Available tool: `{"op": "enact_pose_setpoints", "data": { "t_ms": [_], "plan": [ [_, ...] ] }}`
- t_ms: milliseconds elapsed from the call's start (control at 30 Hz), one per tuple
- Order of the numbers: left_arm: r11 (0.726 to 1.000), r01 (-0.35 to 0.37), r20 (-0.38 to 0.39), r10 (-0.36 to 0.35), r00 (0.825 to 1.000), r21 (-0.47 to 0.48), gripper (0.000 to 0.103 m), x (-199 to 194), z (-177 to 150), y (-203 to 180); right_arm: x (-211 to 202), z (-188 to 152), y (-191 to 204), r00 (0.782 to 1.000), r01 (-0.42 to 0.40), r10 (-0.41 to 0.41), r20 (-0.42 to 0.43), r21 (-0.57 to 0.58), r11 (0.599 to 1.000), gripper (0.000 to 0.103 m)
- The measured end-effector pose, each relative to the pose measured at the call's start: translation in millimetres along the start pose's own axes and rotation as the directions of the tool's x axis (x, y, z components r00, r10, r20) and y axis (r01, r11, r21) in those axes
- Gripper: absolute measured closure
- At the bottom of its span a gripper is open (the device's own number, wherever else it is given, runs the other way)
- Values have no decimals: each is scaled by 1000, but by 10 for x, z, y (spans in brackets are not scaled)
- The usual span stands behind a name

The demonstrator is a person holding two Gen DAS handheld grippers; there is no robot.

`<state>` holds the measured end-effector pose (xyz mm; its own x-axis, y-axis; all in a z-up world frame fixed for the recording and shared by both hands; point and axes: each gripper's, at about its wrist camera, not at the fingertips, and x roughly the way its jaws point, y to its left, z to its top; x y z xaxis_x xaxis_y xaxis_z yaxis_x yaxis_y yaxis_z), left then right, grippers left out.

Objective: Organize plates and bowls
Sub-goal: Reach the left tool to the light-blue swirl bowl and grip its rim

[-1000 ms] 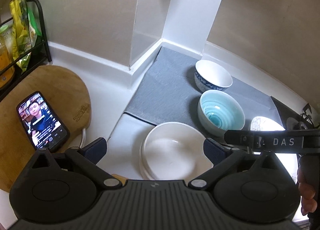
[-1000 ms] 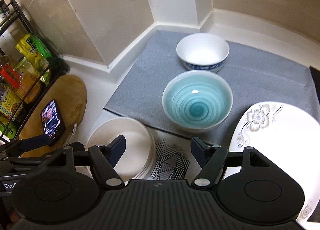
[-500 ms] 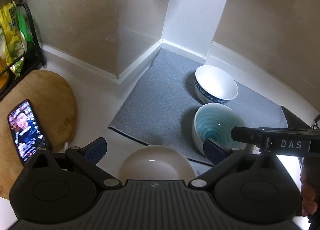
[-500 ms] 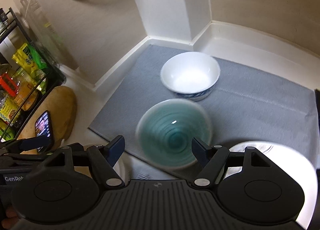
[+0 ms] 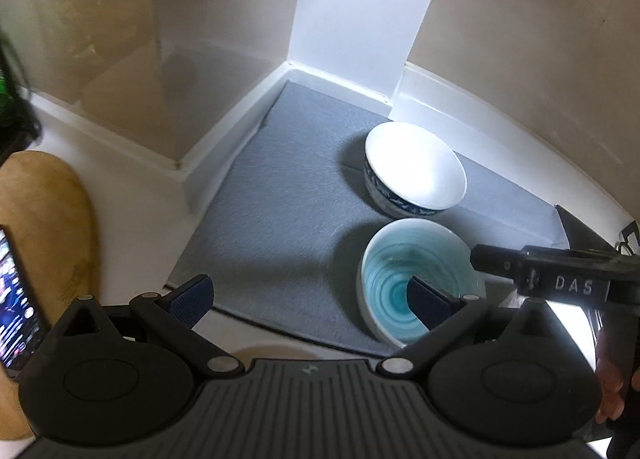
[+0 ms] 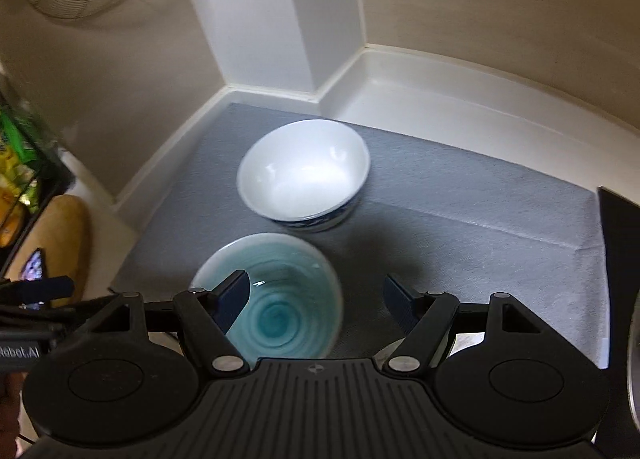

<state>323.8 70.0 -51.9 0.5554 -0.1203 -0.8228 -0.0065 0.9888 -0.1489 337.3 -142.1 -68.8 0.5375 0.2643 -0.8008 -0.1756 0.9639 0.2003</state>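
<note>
Not much to read here. In the left wrist view, the black bar of the right gripper (image 5: pixel 560 279) sticking in from the right edge has "DAS" on it in pale capital letters. In the right wrist view, the left gripper (image 6: pixel 24 339) shows at the left edge with a label cut off by the frame, and what's visible reads "Robot.AI". The phone (image 5: pixel 16 299) lying on the wooden board has its screen lit with small icons and bits of text, but it's way too blurry and small to make out. The bowls carry only patterns, no lettering.
</note>
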Motion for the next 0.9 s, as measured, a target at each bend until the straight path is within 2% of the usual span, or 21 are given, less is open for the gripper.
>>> {"op": "enact_pose_setpoints", "data": {
  "t_ms": [100,500,900],
  "plan": [
    [1000,14,-39,-14,999,5,0,177,79,-33,83,21,-61,1000,23,-23,-5,13,1000,27],
    [998,-19,-168,28,985,52,0,708,176,-137,427,84,-101,997,45,-44,-64,10,999,27],
    [997,-41,-227,53,973,60,0,946,193,-131,661,109,-118,991,71,-72,-111,-12,997,27]
  ]
}}
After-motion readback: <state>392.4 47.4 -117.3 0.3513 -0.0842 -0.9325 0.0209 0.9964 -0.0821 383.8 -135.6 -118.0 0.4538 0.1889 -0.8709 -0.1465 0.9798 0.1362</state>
